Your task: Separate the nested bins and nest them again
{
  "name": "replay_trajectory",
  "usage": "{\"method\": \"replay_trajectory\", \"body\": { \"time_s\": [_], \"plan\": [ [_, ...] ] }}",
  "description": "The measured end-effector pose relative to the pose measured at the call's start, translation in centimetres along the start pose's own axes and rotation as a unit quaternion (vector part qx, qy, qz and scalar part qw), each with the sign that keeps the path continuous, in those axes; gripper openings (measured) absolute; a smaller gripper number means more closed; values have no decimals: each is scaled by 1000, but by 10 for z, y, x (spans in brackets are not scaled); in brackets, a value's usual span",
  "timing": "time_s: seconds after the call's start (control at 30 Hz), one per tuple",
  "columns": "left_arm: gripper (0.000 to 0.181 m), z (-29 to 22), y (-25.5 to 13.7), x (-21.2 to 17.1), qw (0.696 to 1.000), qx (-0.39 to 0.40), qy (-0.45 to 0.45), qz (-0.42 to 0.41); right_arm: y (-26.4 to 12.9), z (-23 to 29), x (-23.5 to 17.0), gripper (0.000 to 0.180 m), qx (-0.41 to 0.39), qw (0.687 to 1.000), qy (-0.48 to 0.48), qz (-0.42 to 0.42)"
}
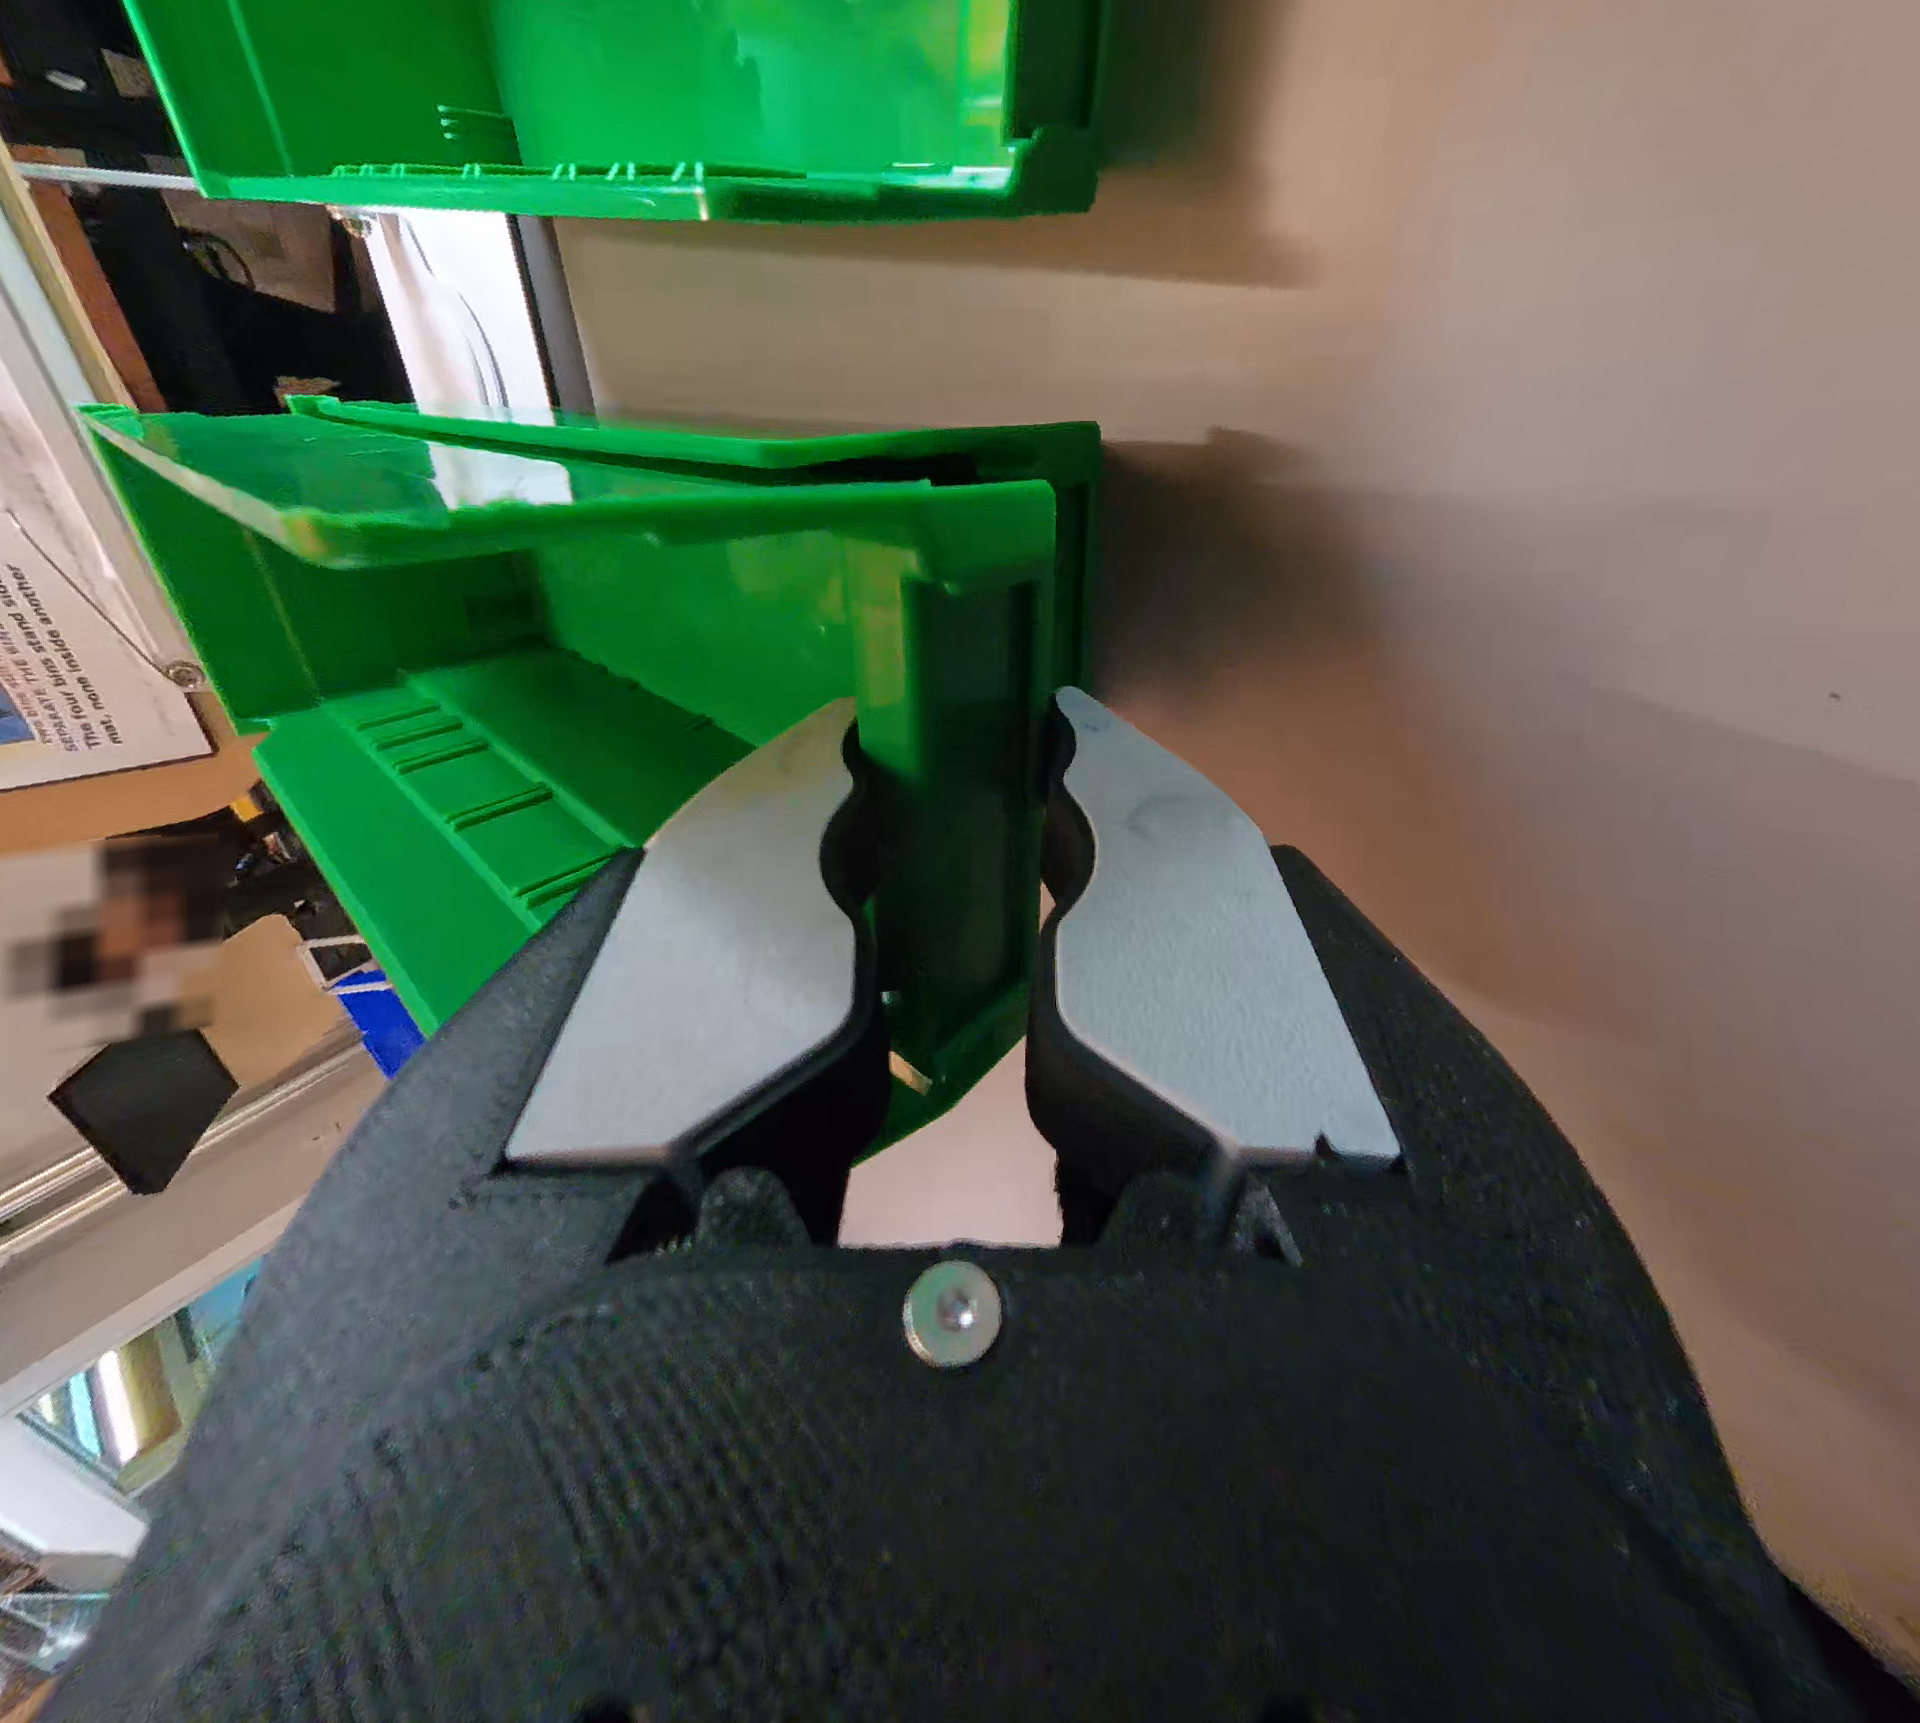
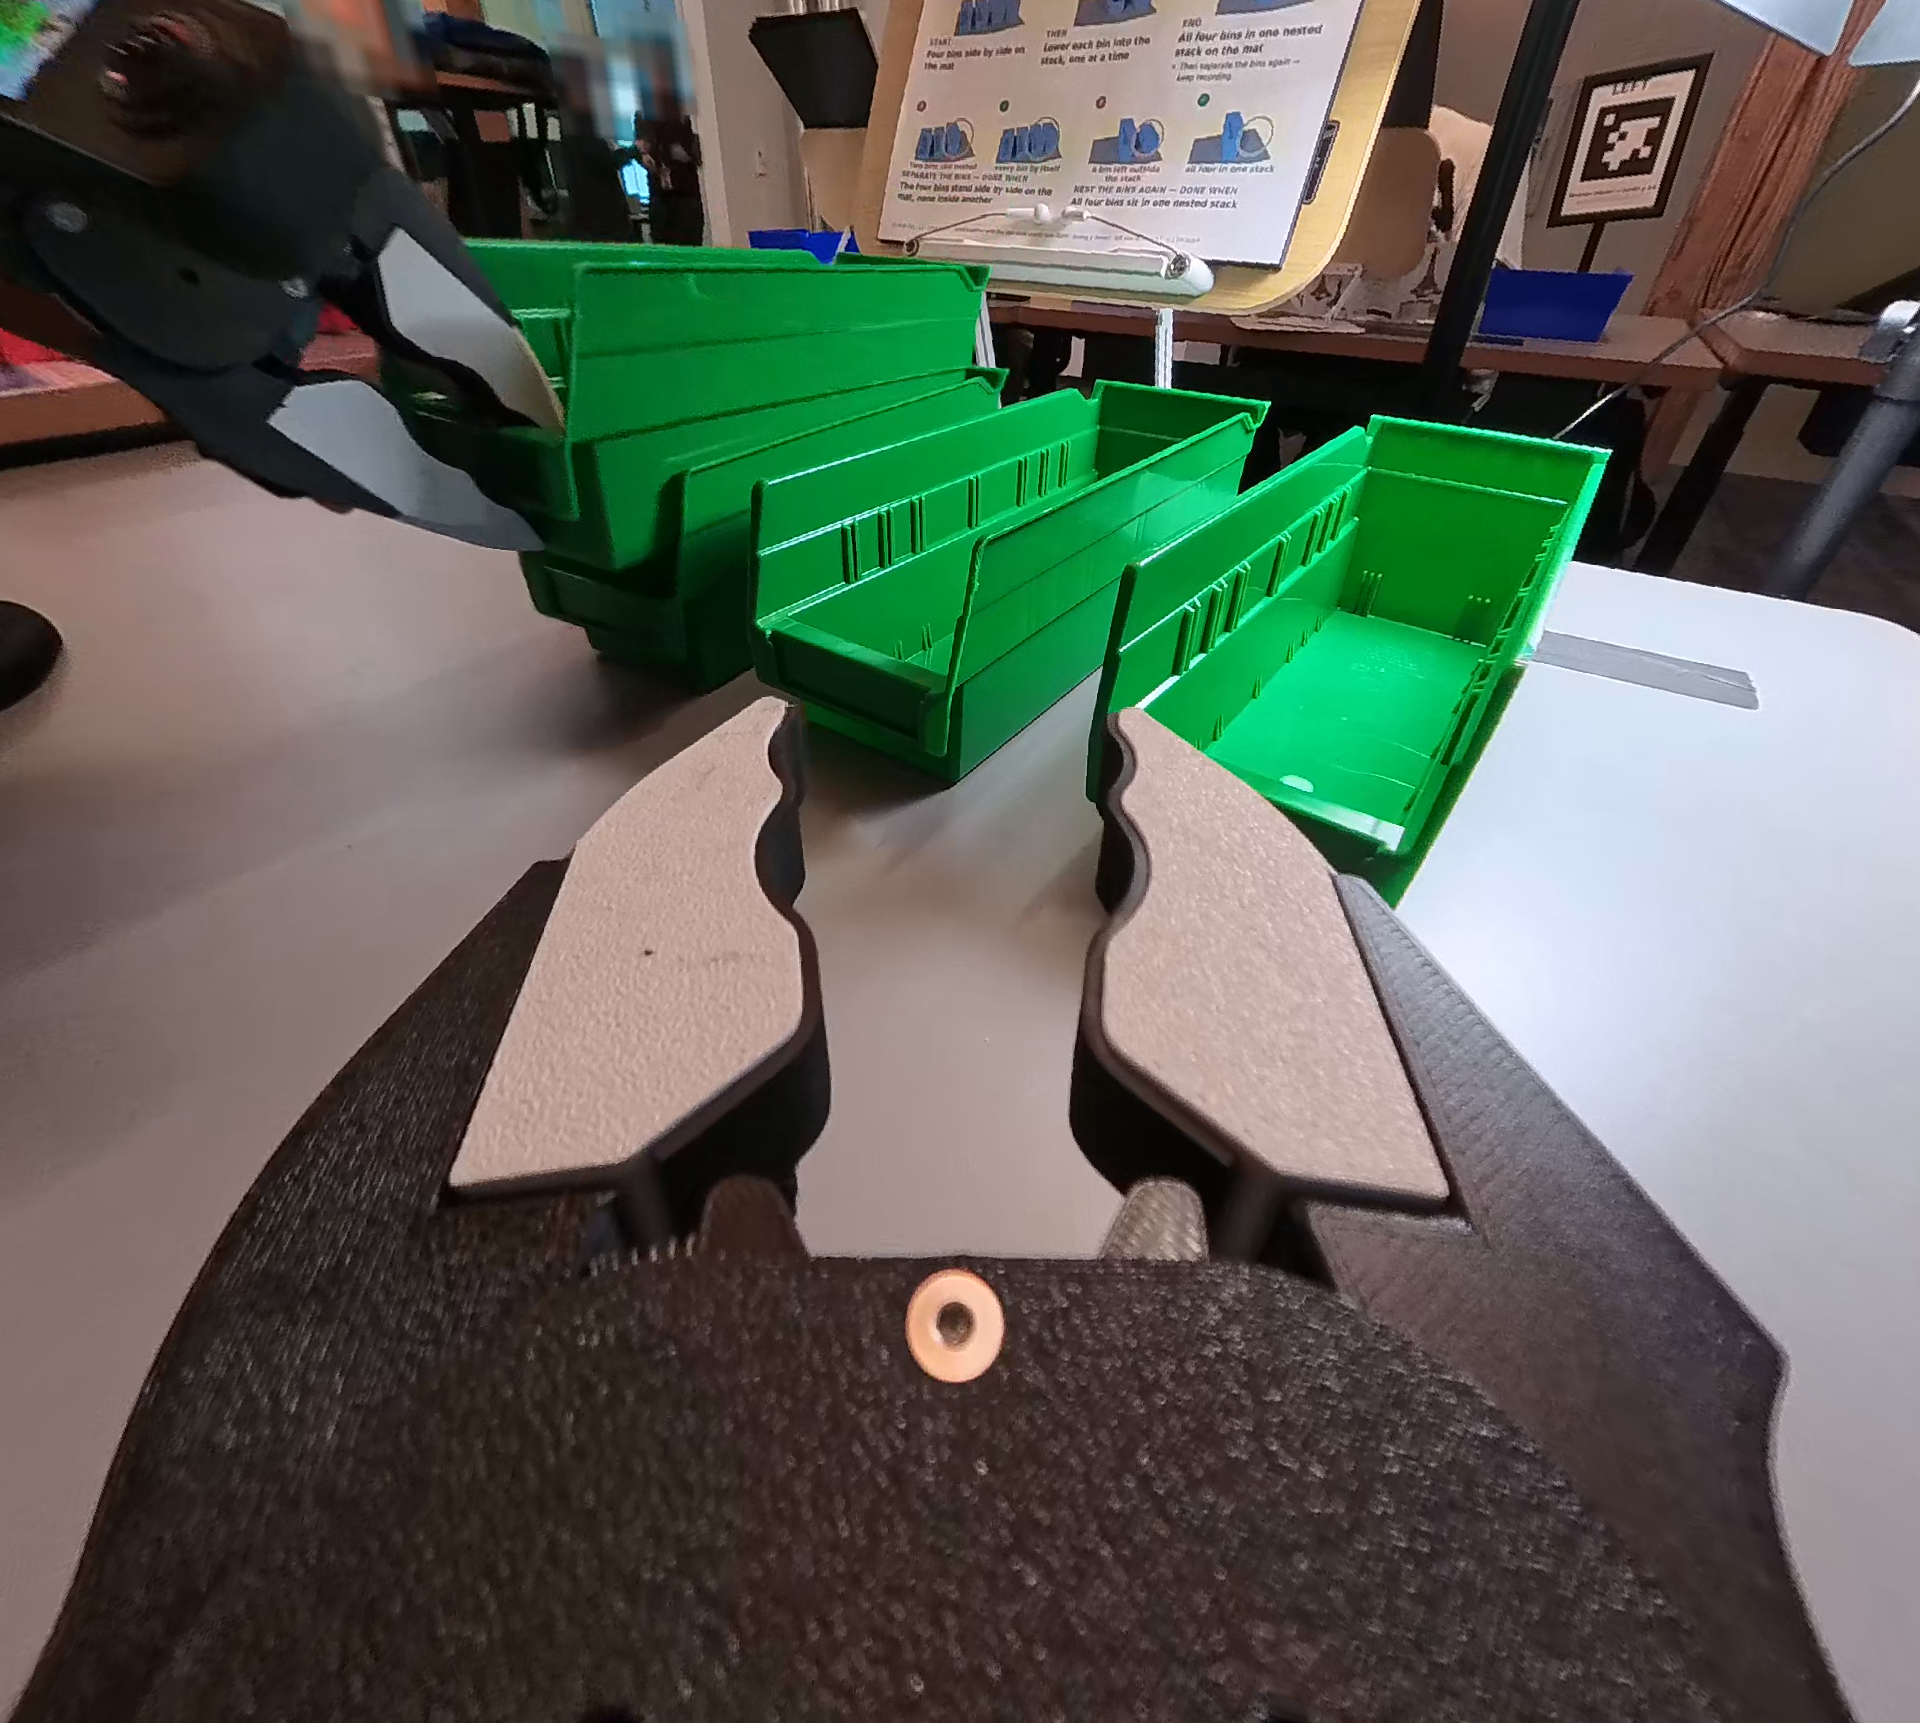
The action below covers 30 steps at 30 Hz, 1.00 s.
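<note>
Several green plastic bins stand on a grey table. At the left is a nested stack: an upper bin sits in a lower bin, with its front end raised a little. My left gripper is shut on the front lip of the upper bin, which also shows in the left wrist view between that gripper's fingers. A single bin stands in the middle and another at the right. My right gripper is open and empty, low over the table in front of these two.
An instruction board stands on a stand behind the bins. A strip of grey tape lies on the table at the right. Blue bins sit on tables farther back. The middle bin lies close beside the stack. Left tips to right tips: about 25 cm.
</note>
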<state>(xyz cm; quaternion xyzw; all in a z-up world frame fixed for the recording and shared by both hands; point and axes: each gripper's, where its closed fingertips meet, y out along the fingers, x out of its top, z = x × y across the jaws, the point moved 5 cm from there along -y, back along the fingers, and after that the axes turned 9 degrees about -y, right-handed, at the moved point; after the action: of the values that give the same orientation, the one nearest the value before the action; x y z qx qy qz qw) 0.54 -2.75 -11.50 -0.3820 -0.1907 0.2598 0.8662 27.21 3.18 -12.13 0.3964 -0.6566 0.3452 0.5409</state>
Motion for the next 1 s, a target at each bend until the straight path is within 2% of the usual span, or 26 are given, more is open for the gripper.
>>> {"method": "replay_trajectory", "body": {
  "time_s": [0.03, 0.27, 0.43, 0.57, 0.73, 0.83, 0.93, 1.0],
  "plan": [
    [29, 2, 4, 1, 1000, 3, -4, 0, -1, 0, 0, 54, -1, 1000, -1, -2],
    [31, 13, 40, -4, 999, 28, -15, -15, -2, 0, 1, 53, -2, 1000, 2, -7],
    [32, 14, 40, -5, 997, 49, -9, -53, -2, 0, 1, 53, -3, 1000, 1, -7],
    [37, 13, 29, -3, 992, 59, -28, -104, -3, 0, 1, 53, -4, 1000, 0, -8],
    [36, 14, -9, -7, 975, 36, -92, -201, -2, 0, 1, 53, -4, 1000, 0, -7],
    [36, 11, -33, -24, 945, 5, -166, -283, -2, 0, 1, 53, -3, 1000, -3, -8],
    [39, 7, -48, -54, 882, -31, -280, -377, 0, 2, 1, 53, -1, 1000, -11, 2],
    [44, 2, -49, -80, 841, -46, -350, -409, 3, 3, -1, 53, 4, 1000, -12, 15]
  ]
}}
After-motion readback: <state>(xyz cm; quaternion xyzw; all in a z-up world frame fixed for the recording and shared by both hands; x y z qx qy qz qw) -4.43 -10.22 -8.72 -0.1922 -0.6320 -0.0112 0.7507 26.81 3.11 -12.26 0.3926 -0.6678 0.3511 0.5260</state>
